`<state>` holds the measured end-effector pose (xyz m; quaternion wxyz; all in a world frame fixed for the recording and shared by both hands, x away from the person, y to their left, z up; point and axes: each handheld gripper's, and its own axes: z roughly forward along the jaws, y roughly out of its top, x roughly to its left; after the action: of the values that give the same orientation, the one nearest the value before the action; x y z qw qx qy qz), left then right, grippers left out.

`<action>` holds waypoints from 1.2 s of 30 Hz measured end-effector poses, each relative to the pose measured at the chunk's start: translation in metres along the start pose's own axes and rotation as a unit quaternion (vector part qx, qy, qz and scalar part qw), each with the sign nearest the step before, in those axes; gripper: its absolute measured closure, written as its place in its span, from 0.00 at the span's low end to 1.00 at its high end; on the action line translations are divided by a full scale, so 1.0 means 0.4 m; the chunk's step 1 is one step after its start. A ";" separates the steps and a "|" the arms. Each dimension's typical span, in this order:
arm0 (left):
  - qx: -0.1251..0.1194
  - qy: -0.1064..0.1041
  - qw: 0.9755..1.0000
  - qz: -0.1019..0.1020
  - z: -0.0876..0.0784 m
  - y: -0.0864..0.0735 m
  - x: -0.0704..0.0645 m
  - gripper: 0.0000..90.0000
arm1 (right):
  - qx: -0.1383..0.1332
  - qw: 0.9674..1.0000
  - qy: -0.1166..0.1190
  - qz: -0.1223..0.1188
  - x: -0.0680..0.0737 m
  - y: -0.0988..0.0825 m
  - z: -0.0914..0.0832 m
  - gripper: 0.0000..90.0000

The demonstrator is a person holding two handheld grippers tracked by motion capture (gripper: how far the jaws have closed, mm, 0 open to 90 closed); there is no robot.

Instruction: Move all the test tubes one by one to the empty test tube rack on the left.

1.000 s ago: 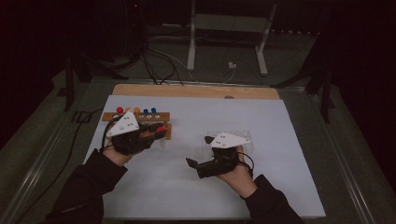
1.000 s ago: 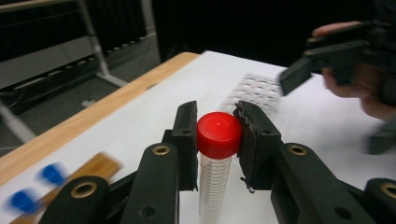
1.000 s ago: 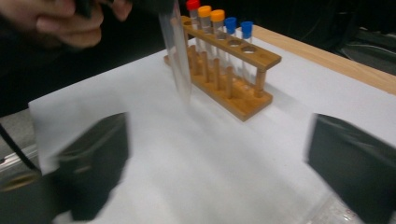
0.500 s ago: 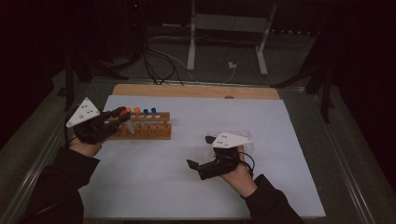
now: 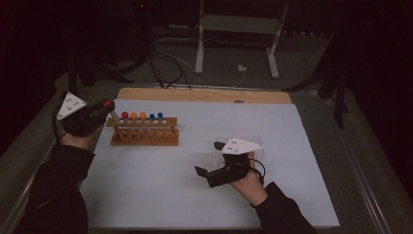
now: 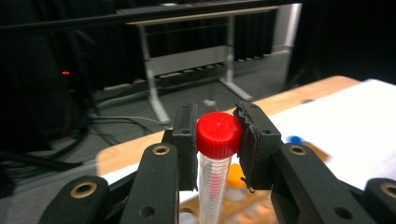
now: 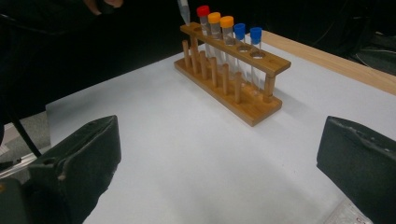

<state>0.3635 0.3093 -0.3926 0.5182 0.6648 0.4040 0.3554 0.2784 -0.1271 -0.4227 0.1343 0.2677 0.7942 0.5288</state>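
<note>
Red-capped tube (image 6: 218, 140) sits clamped by its cap in the left gripper (image 6: 218, 147), just off the wooden rack's (image 5: 144, 130) left end; right gripper (image 7: 219, 182) gapes wide, empty, above the white sheet (image 5: 272, 131).

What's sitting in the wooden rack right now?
The wooden rack holds five capped tubes: one red, two orange, two blue. Its end hole looks empty. Tube bottoms are partly hidden behind the pegs.

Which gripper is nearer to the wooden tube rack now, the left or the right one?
Left. The left gripper hangs at the wooden tube rack's left end, gripping a red-capped tube. The right gripper rests apart on the white sheet, jaws open.
</note>
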 end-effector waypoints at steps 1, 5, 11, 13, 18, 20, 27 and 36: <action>-0.006 0.002 1.000 -0.008 0.004 -0.006 0.007 0.79 | -0.001 1.000 0.001 0.001 0.000 0.000 -0.001 0.00; -0.011 0.014 1.000 -0.024 0.025 -0.036 0.024 0.79 | -0.002 1.000 0.000 0.002 -0.003 -0.001 -0.002 0.00; 0.010 0.025 0.999 -0.030 0.051 -0.081 0.031 0.79 | 0.000 1.000 0.000 0.003 -0.006 -0.002 -0.002 0.00; 0.020 0.024 0.999 -0.030 0.059 -0.094 0.031 0.79 | 0.001 1.000 0.001 0.003 -0.006 -0.002 -0.002 0.00; 0.053 0.024 0.998 -0.025 0.079 -0.116 0.023 0.79 | 0.003 1.000 0.002 0.003 -0.006 -0.003 -0.001 0.00; 0.063 0.025 0.997 -0.023 0.087 -0.120 0.020 0.79 | 0.004 1.000 0.003 0.004 -0.007 -0.003 0.000 0.00; 0.106 0.031 0.994 -0.013 0.114 -0.136 0.008 0.79 | 0.005 1.000 0.003 0.005 -0.008 -0.003 -0.001 0.00; 0.110 0.032 0.993 -0.020 0.109 -0.128 0.006 0.78 | 0.003 1.000 0.003 0.009 -0.012 -0.002 -0.005 0.00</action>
<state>0.3947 0.3009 -0.4517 0.4356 0.6979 0.4703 0.3194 0.2812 -0.1315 -0.4232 0.1266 0.2734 0.7940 0.5280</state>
